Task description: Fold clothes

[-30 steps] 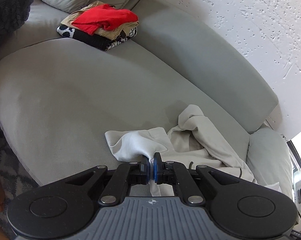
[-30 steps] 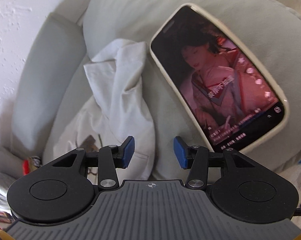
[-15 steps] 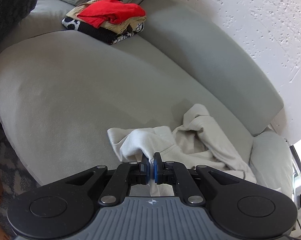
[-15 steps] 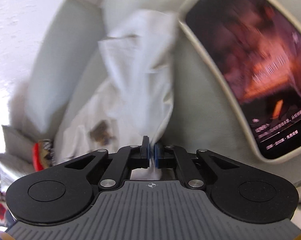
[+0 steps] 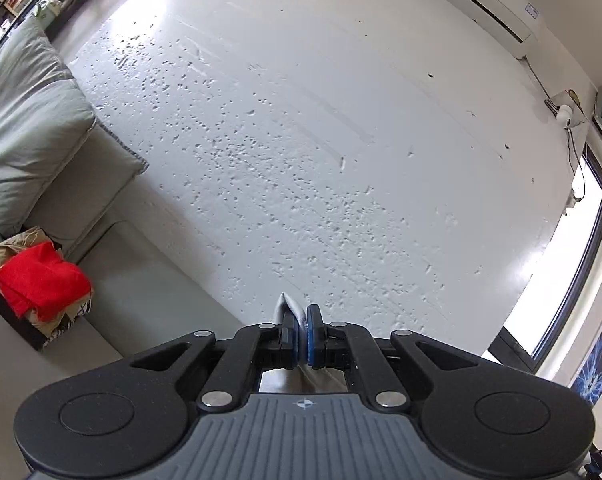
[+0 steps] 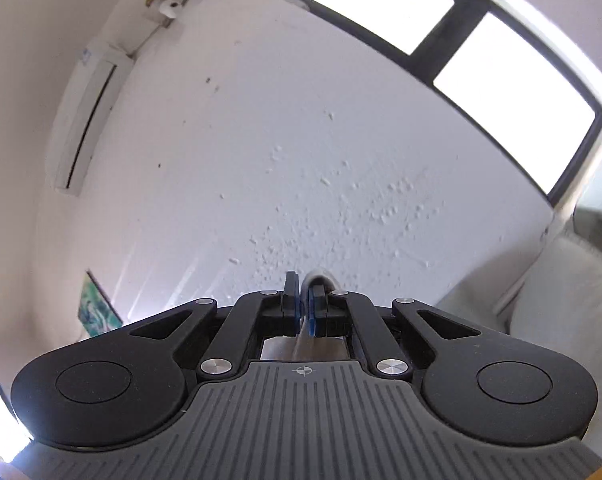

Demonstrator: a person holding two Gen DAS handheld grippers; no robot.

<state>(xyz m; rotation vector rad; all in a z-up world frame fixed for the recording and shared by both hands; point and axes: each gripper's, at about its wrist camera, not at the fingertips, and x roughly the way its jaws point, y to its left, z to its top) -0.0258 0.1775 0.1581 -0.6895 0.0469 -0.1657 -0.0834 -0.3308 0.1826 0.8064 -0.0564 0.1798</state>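
1. Poking up between closed jaws in both wrist views, the pale cream fabric garment shows only as a small fold; the rest of it hangs below and is hidden.
2. The left gripper, black with blue pads, is clamped on that fold, which rises just past the left pad.
3. The right gripper is likewise pinched tight on a rounded bit of the same cloth, seen beside its right pad.
4. Both cameras tilt up at a white pitted plaster wall.
5. Low at the left of the left view sits a grey upholstered sofa bearing a stack of folded clothes topped with red cloth, near a grey cushion.
6. A white wall-mounted air conditioner and a dark-framed window appear higher up.
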